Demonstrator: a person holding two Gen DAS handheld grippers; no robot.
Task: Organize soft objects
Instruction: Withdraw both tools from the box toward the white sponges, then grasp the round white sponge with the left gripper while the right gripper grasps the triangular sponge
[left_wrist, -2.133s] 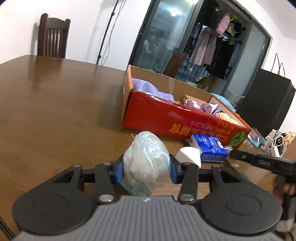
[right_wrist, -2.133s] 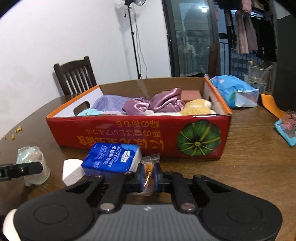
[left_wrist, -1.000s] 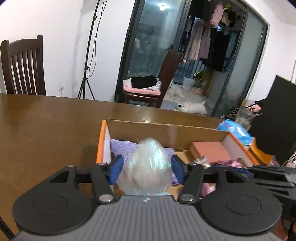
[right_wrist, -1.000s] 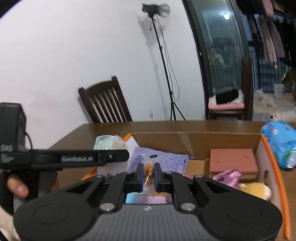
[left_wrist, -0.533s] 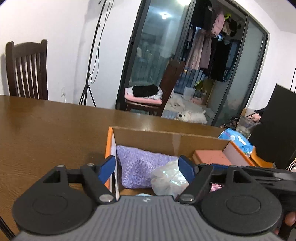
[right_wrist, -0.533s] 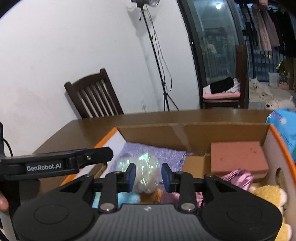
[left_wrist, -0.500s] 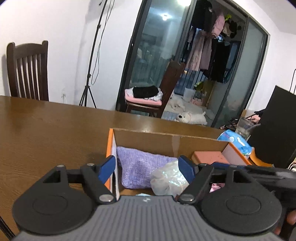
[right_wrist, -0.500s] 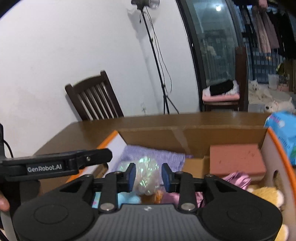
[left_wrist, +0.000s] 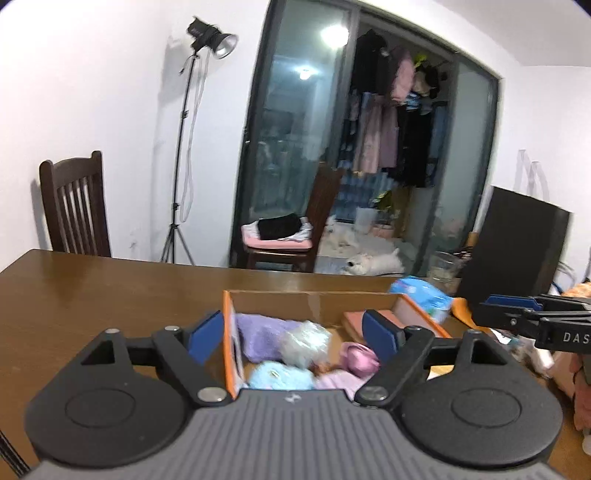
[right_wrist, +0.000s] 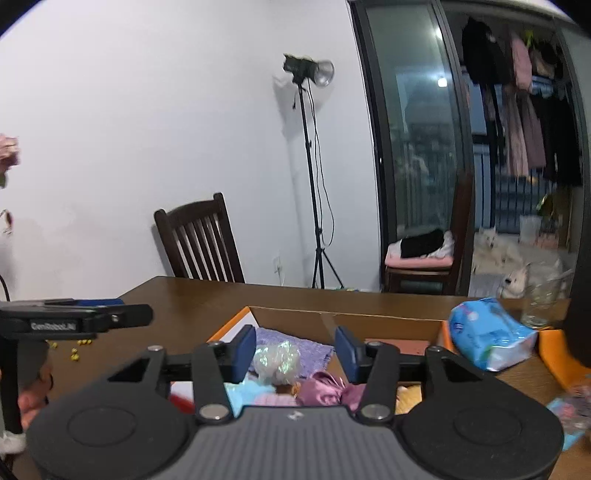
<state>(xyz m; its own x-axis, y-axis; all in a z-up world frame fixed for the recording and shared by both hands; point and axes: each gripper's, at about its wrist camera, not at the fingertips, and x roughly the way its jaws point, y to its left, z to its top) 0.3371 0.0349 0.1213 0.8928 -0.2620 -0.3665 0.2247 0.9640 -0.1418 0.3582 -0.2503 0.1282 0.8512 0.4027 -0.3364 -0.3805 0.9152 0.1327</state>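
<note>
The left gripper (left_wrist: 293, 332) hangs above the near end of the cardboard box (left_wrist: 229, 343), its 2 blue-padded jaws spread wide and opening further, with nothing pinched between them; the things seen in the gap lie lower down, inside the box. The right gripper (right_wrist: 295, 349) is raised over the same box (right_wrist: 325, 320), its jaws also opening and gripping nothing. In the box, a crinkly clear plastic bag (left_wrist: 306, 342) rests on a folded purple towel (left_wrist: 258, 335) near the left wall, with a light blue fluffy toy (left_wrist: 279, 376) in front of it, a bundle of shiny pink cloth (left_wrist: 357, 356) to its right and a pink sponge block (left_wrist: 354, 320) toward the far right corner. From the right wrist view the same bag (right_wrist: 279, 360) shows between the jaws but below them, beside the pink cloth (right_wrist: 325, 391). The box stands on a brown wooden table (left_wrist: 92, 295). A blue tissue pack (right_wrist: 489, 334) lies on the table just right of the box. The left gripper's side (right_wrist: 79, 319) juts in at the left of the right wrist view.
</note>
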